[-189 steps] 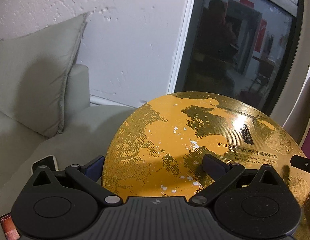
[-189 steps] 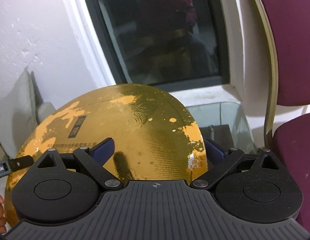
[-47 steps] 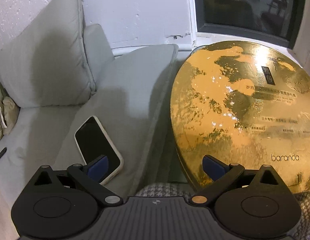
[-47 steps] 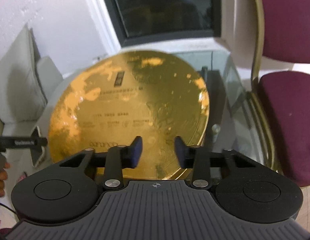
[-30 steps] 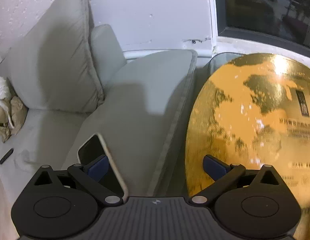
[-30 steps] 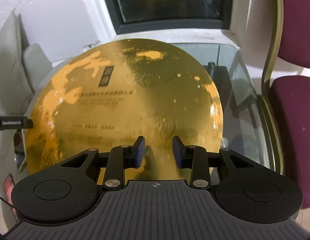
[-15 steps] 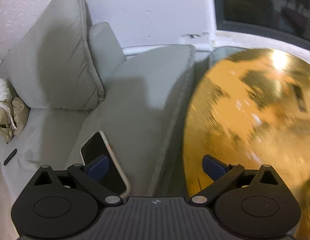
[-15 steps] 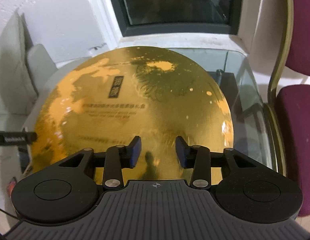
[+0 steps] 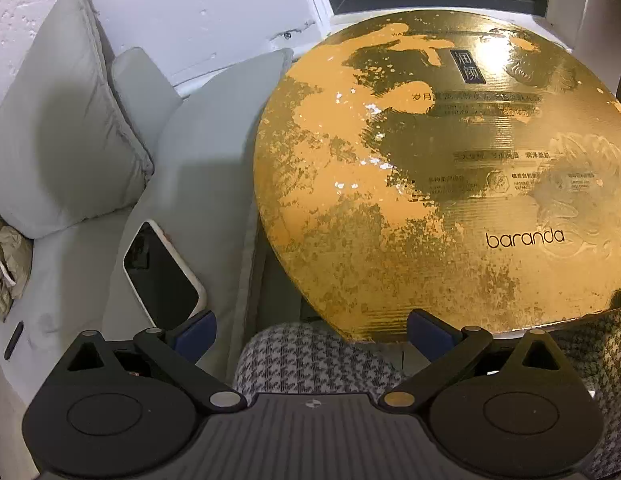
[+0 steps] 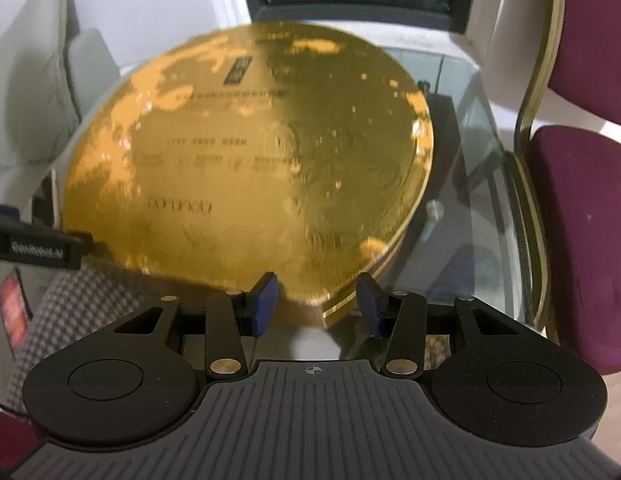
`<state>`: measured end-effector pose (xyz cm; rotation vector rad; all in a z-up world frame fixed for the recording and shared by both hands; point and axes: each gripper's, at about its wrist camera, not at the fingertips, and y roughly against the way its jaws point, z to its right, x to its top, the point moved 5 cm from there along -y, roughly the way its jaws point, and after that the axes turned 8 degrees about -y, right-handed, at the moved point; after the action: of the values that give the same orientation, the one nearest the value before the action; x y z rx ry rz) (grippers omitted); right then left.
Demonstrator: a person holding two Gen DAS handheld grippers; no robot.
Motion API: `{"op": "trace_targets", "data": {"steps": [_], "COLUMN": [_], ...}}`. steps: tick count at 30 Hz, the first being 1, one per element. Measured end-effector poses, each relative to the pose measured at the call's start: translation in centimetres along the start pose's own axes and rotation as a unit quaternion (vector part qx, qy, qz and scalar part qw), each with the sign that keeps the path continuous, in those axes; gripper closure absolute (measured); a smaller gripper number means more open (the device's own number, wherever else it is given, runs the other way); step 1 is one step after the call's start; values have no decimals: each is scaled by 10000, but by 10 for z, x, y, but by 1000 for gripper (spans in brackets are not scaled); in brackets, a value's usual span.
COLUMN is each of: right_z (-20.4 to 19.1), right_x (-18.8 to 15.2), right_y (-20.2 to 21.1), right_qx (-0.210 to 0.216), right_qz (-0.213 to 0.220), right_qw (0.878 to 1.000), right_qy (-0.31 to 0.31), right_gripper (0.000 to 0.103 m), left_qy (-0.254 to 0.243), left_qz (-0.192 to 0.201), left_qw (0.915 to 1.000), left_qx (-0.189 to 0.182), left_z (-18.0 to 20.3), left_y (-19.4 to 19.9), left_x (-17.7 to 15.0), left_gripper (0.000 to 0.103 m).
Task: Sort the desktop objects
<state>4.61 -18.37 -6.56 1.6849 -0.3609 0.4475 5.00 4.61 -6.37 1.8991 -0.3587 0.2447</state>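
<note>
**Now flat: the gold box is down and released**

Half a second ago the right gripper [image 10: 316, 304] had its blue pads closer together over the large round gold-foil gift box [image 9: 450, 168]; now its jaws stand wider and hold nothing, just short of the box's near edge. The box lies flat on the glass tabletop [image 10: 470, 152]. The left gripper [image 9: 310, 330] hangs wide open and empty above a houndstooth cloth [image 9: 310, 356]. Placement looks finished; the white-cased phone [image 9: 162, 276] on the grey sofa cushion [image 9: 206, 160] may come next.
</note>
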Motion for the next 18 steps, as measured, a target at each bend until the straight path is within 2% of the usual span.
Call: {"op": "trace_targets", "data": {"steps": [6,9,11,18], "right_z": [0,0,0,-1], "right_x": [-11,-14,-14,-16], "right_y": [9,19,26,51], "right_qx": [137,238,296,512], "right_qz": [-27,93,197,472], "right_qw": [9999,9994,9989,9968], "right_qy": [-89,-239,-316,-391], "right_gripper": [49,44,36,26], "left_qy": [-91,-143,-154,-236], "left_qz": [8,89,156,375], "left_qw": [9999,9998,9997,9989], "left_qx": [-65,-46,-44,-151], "left_z": [8,9,9,15], "left_y": [16,25,31,55], "left_x": [-8,-8,-7,-5], "left_gripper": [1,1,1,1]}}
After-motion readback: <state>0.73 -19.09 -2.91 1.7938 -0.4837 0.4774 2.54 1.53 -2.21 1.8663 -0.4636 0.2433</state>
